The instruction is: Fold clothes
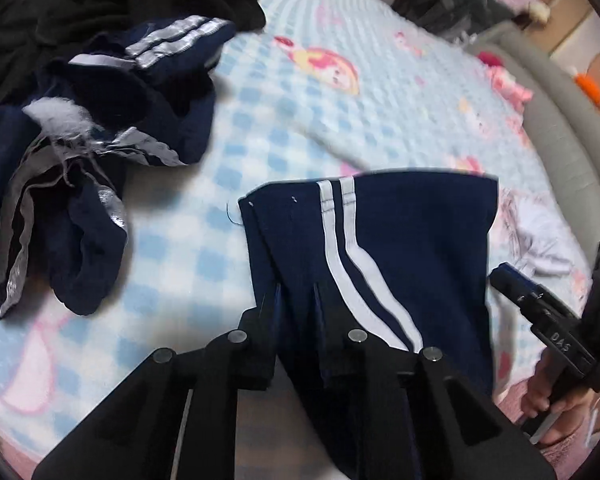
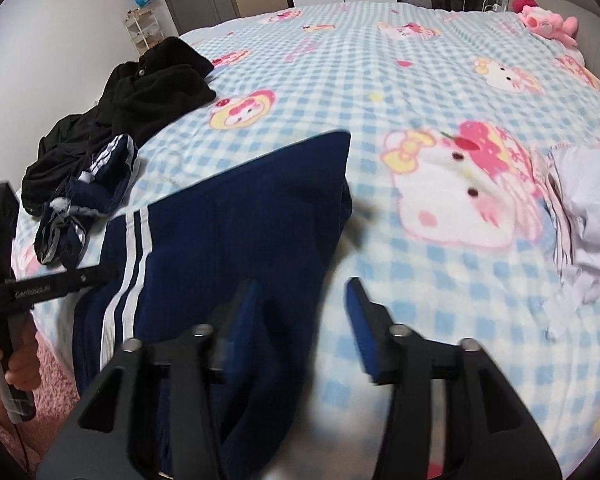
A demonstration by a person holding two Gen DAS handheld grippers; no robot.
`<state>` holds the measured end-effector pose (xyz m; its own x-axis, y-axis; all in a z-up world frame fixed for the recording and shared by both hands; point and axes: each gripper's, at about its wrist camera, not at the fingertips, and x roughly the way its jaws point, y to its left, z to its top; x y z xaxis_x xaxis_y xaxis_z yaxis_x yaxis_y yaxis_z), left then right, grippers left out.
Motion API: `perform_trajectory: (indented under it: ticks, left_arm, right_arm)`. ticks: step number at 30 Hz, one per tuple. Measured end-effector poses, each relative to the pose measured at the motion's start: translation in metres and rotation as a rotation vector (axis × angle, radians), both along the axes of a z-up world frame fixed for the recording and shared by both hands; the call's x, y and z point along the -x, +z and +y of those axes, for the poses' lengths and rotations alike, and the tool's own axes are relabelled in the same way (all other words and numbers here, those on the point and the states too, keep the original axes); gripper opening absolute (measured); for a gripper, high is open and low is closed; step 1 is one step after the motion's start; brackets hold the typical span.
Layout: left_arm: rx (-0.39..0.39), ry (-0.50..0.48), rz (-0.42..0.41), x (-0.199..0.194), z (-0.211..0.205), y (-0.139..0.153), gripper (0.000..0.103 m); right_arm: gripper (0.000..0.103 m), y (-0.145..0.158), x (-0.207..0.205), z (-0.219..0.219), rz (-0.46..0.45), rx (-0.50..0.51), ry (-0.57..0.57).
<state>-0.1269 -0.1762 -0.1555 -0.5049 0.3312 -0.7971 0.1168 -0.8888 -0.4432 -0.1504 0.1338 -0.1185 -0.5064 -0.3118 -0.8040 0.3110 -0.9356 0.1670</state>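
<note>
Left wrist view: the left gripper (image 1: pixel 296 292) is reaching forward over the bed (image 1: pixel 308 92), pinching the navy striped trousers (image 1: pixel 400 240). Right wrist view: the right gripper (image 2: pixel 304 320) is hovering with jaws apart, gripping nothing, beside a white garment (image 2: pixel 584 216).

Left hand-held gripper (image 1: pixel 296 296): jaws nearly together, pinching navy trousers (image 1: pixel 400 248) between fingers, pointing forward over bed. Left hand (image 2: pixel 18 360) wraps grip low at left edge of right wrist view. Right hand-held gripper (image 2: pixel 304 320): jaws wide apart, blue pads (image 2: pixel 356 308) showing, left finger over navy cloth, nothing held. Right hand (image 1: pixel 556 408) grasps handle, seen low right in left wrist view.
</note>
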Motion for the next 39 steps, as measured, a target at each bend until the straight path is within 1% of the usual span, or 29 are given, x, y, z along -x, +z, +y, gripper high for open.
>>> perform_trajectory:
  ticks: [1,3,5,6,7,8,9,11,12,14,15,17,18,19,20,21,23,24,25,27,28,30,31,33,34,35,36,38,39]
  left_arm:
    - [-0.013,0.030,0.017,-0.001,-0.005,0.001,0.037]
    - [-0.016,0.083,0.046,0.001,-0.011,-0.002,0.044]
    - [-0.055,0.067,-0.003,0.009,-0.011,-0.020,0.038]
    - [-0.042,0.048,-0.003,0.011,-0.005,-0.021,0.025]
    - [-0.025,0.028,0.000,0.012,0.002,-0.021,0.014]
    - [-0.008,0.007,0.016,0.012,0.008,-0.015,0.013]
    - [0.001,-0.016,0.045,0.010,0.014,-0.005,0.010]
    - [-0.010,-0.055,0.099,0.007,0.022,0.015,0.009]
    - [-0.019,-0.081,0.127,0.006,0.027,0.025,0.009]
    - [0.001,-0.119,0.156,0.011,0.040,0.041,0.009]
    - [0.031,-0.131,0.150,0.018,0.045,0.041,0.010]
    - [0.094,-0.154,0.132,0.032,0.057,0.041,0.015]
    - [0.168,-0.148,0.078,0.043,0.063,0.032,0.018]
    - [0.231,-0.137,0.034,0.047,0.064,0.023,0.018]
    - [0.297,-0.117,-0.011,0.048,0.062,0.015,0.018]
    - [0.326,-0.091,-0.024,0.047,0.060,0.012,0.018]
    - [0.296,-0.047,0.020,0.038,0.057,0.021,0.023]
    - [0.284,-0.030,0.050,0.032,0.056,0.027,0.031]
    - [0.299,-0.020,0.089,0.026,0.056,0.033,0.039]
    - [0.337,-0.002,0.170,0.013,0.058,0.044,0.044]
    - [0.306,-0.038,0.174,0.011,0.062,0.045,0.044]
    - [0.230,-0.120,0.171,0.008,0.069,0.044,0.044]
    - [0.239,-0.142,0.167,0.004,0.072,0.044,0.044]
    - [0.331,-0.183,0.140,-0.007,0.087,0.038,0.044]
    - [0.359,-0.203,0.102,-0.010,0.093,0.027,0.044]
    - [0.389,-0.205,0.065,-0.011,0.094,0.017,0.044]
    - [0.426,-0.195,0.039,-0.013,0.094,0.010,0.046]
    - [0.443,-0.158,0.008,-0.019,0.082,0.000,0.046]
    - [0.400,-0.135,0.015,-0.024,0.075,0.002,0.046]
  right_arm:
    - [0.063,0.000,0.006,0.001,0.002,0.006,-0.011]
    - [0.065,0.000,0.020,0.003,0.006,0.019,-0.034]
    - [0.066,-0.009,0.040,0.000,-0.027,0.080,-0.028]
    - [0.063,-0.019,0.049,-0.004,-0.074,0.112,-0.002]
    - [0.054,-0.029,0.054,-0.009,-0.114,0.117,0.009]
    - [0.024,-0.038,0.059,-0.013,-0.154,0.121,0.017]
    - [0.017,-0.040,0.057,-0.015,-0.162,0.107,0.016]
    - [0.007,-0.025,0.043,-0.013,-0.102,0.108,0.025]
    - [0.007,-0.016,0.035,-0.010,-0.069,0.109,0.030]
    - [0.007,0.008,0.020,0.001,-0.021,0.106,0.015]
    - [0.007,0.017,0.016,0.009,0.000,0.092,0.003]
    - [0.009,0.029,0.012,0.021,0.024,0.021,-0.023]
    - [0.020,0.026,0.013,0.024,0.028,-0.027,-0.038]
    - [0.027,0.022,0.015,0.027,0.032,-0.076,-0.054]
    - [0.031,0.017,0.018,0.028,0.027,-0.125,-0.076]
    - [0.031,0.012,0.019,0.031,0.022,-0.166,-0.107]
    - [0.031,0.016,0.010,0.041,0.039,-0.117,-0.143]
    - [0.031,0.018,0.006,0.046,0.048,-0.090,-0.161]
    - [0.031,0.022,0.000,0.048,0.056,-0.060,-0.168]
    - [0.032,0.026,-0.012,0.036,0.069,-0.027,-0.115]
    - [0.032,0.027,-0.018,0.026,0.073,-0.021,-0.071]
    - [0.032,0.022,-0.026,0.004,0.051,-0.029,0.012]
    - [0.032,0.017,-0.028,-0.008,0.035,-0.048,0.043]
    - [0.032,0.007,-0.035,-0.024,0.018,-0.110,0.076]
    - [0.032,0.002,-0.038,-0.030,0.014,-0.140,0.082]
    - [0.032,-0.003,-0.041,-0.035,0.009,-0.170,0.088]
    - [0.032,-0.005,-0.043,-0.030,0.005,-0.173,0.077]
    - [0.032,-0.008,-0.047,-0.020,-0.001,-0.173,0.050]
    - [0.030,-0.009,-0.049,-0.015,-0.004,-0.174,0.036]
